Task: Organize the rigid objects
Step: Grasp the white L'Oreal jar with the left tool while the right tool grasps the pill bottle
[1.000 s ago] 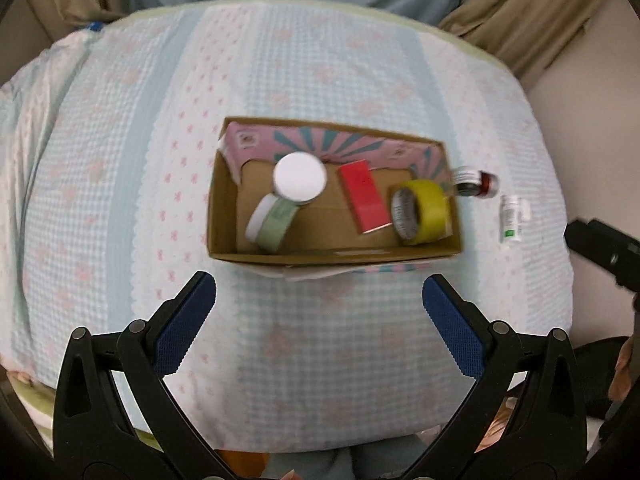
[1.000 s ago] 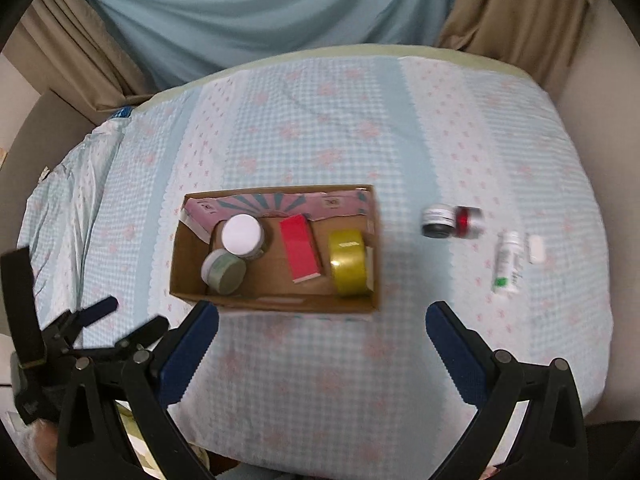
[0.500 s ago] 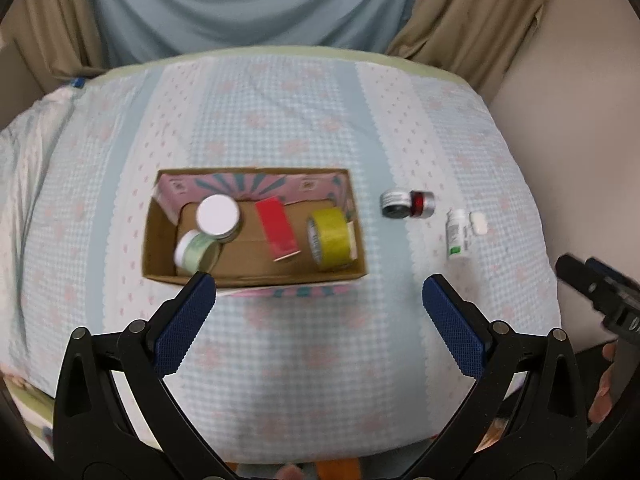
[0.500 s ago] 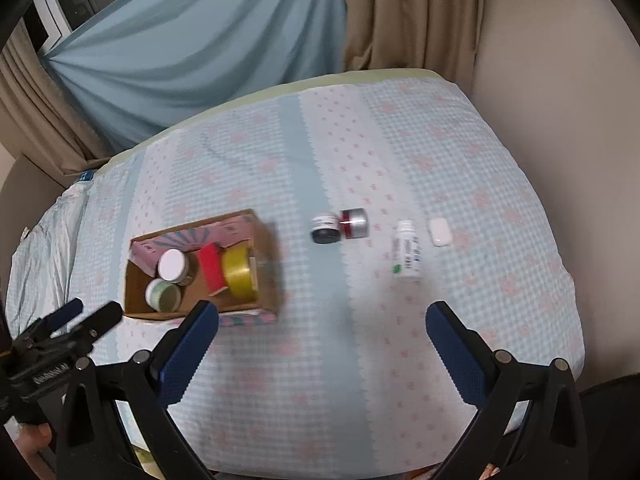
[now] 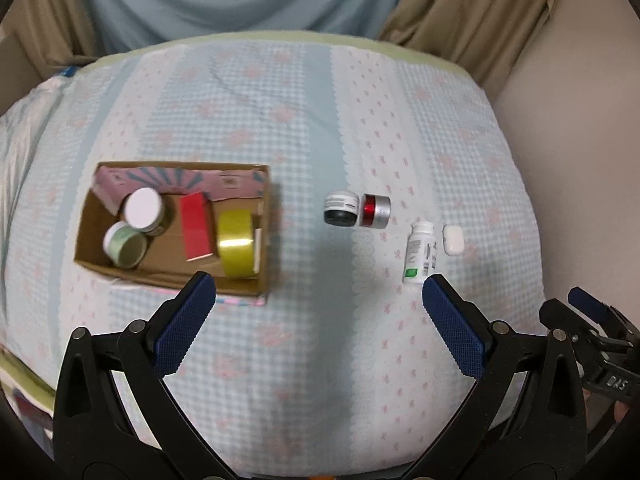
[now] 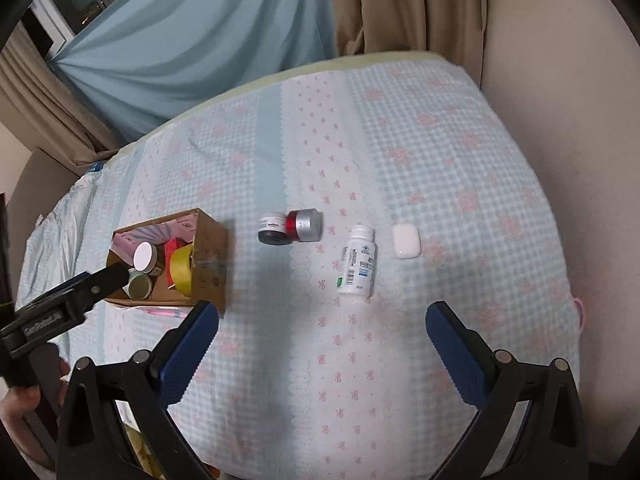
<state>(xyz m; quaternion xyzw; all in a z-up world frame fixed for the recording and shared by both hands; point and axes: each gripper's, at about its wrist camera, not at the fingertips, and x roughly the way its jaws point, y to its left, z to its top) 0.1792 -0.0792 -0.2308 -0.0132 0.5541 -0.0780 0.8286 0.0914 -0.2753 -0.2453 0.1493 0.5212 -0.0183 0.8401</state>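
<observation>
A cardboard box (image 5: 244, 286) (image 6: 210, 252) on the bed holds a white-lidded jar (image 5: 143, 208), a green-lidded jar (image 5: 124, 242), a red packet (image 5: 196, 220) and a yellow tape roll (image 5: 237, 240). To its right on the cover lie a black-and-white jar (image 5: 340, 208) (image 6: 274, 229), a red-and-silver jar (image 5: 375, 210) (image 6: 305, 225), a white pill bottle (image 5: 420, 250) (image 6: 357, 262) and a small white case (image 5: 453, 240) (image 6: 406, 241). My left gripper (image 5: 320, 300) is open and empty, above the near cover. My right gripper (image 6: 322, 330) is open and empty, just short of the pill bottle.
The checked blue-and-pink bed cover (image 5: 280, 112) spans both views. A blue curtain (image 6: 192, 40) and tan drapes (image 6: 404, 4) hang behind the bed, and a beige wall (image 6: 560, 80) runs along its right side. A hand (image 6: 16, 404) holds the left gripper's handle.
Both cameras have swung right and pulled back. The box has slid leftward in both views, and the loose jars, bottle and case now lie nearer the centre.
</observation>
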